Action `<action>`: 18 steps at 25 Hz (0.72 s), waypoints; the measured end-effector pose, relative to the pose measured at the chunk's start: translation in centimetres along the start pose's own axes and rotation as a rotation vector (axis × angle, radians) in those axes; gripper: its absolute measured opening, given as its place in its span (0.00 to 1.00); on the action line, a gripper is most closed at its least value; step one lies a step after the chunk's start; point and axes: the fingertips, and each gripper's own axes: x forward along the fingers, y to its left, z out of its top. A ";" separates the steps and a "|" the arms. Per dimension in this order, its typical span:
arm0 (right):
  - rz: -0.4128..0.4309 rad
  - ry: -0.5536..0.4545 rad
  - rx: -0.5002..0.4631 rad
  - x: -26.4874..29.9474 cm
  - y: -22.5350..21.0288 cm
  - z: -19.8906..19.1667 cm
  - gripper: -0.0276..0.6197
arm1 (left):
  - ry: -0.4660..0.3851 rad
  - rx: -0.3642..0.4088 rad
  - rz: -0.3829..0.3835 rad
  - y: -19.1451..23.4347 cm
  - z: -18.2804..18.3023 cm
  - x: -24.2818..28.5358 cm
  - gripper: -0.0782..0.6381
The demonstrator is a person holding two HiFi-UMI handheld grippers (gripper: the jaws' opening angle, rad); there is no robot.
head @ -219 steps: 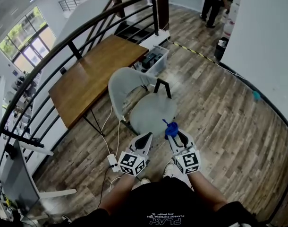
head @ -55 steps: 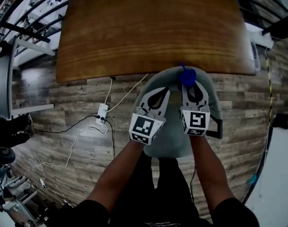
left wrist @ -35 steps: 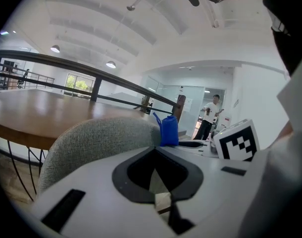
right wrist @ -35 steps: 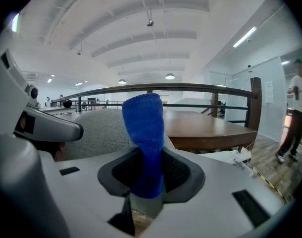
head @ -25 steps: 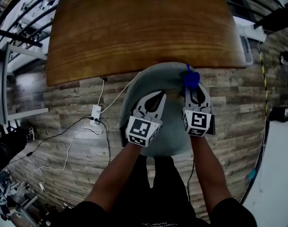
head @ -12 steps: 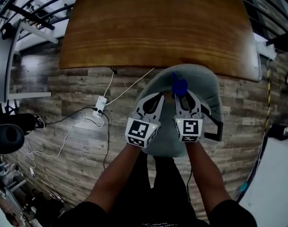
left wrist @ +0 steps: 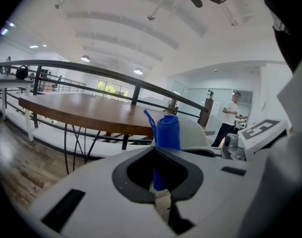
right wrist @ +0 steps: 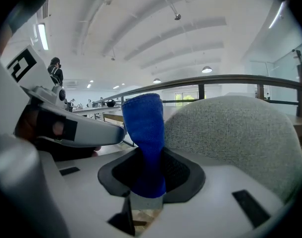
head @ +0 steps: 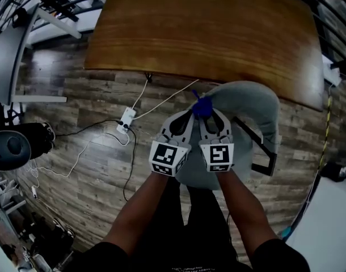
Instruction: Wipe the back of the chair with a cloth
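Forearms (head: 140,208), two, bare, entering from the bottom edge, with the upper body cut off by the frame. Left gripper (head: 183,122): fingers together at the tips with nothing clamped between them. A strip of blue shows through the gap behind the tips, but it lies beyond them. Right gripper (head: 209,120), just beside the left: fingers clamped on the lower end of the cloth (head: 202,105), which hides their tips. Cloth blue, rolled or bunched, standing upright out of the right fingers, its top end free. Chair (head: 249,169), grey fabric shell, with the seat largely covered by both grippers and the arms and the legs out of sight. One black armrest (head: 262,151) shows on its right side. Chair back (head: 247,102), curved and grey, rising just to the right of the cloth in the right gripper view. The cloth sits at the left end of its top rim; whether the two touch cannot be told. Floor (head: 76,186), grey-brown planks. Power strip (head: 126,119), white, on the floor left of the chair, with a pale cable (head: 164,99) running from it towards the chair. Wooden surface (head: 207,33), brown, beyond the chair, its far edge cut off. Railing (left wrist: 106,74), dark, beyond that. Person (left wrist: 231,117), distant and small, standing; details not legible.
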 end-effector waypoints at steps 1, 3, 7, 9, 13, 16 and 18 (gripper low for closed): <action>-0.001 -0.001 0.006 0.2 0.0 0.0 0.21 | 0.000 -0.004 0.005 0.3 -0.1 -0.1 0.12; -0.005 -0.001 0.028 0.4 -0.2 0.0 0.21 | 0.002 -0.010 0.009 0.7 -0.3 -0.2 0.12; -0.022 -0.012 0.055 0.4 -1.0 0.0 0.21 | 0.005 0.009 -0.007 0.4 -0.4 0.2 0.12; -0.024 -0.018 0.041 0.4 -1.2 0.0 0.21 | 0.000 0.035 -0.018 -0.1 -0.2 0.8 0.12; -0.052 -0.026 0.029 0.1 -2.2 -0.3 0.21 | 0.001 0.062 -0.040 -1.1 -0.1 1.9 0.12; -0.095 -0.027 0.064 0.0 -3.8 -0.8 0.21 | 0.010 0.061 -0.056 -1.7 -0.3 2.6 0.12; -0.110 -0.027 0.067 0.0 -4.6 -1.0 0.21 | 0.023 0.062 -0.068 -2.2 -0.7 3.1 0.12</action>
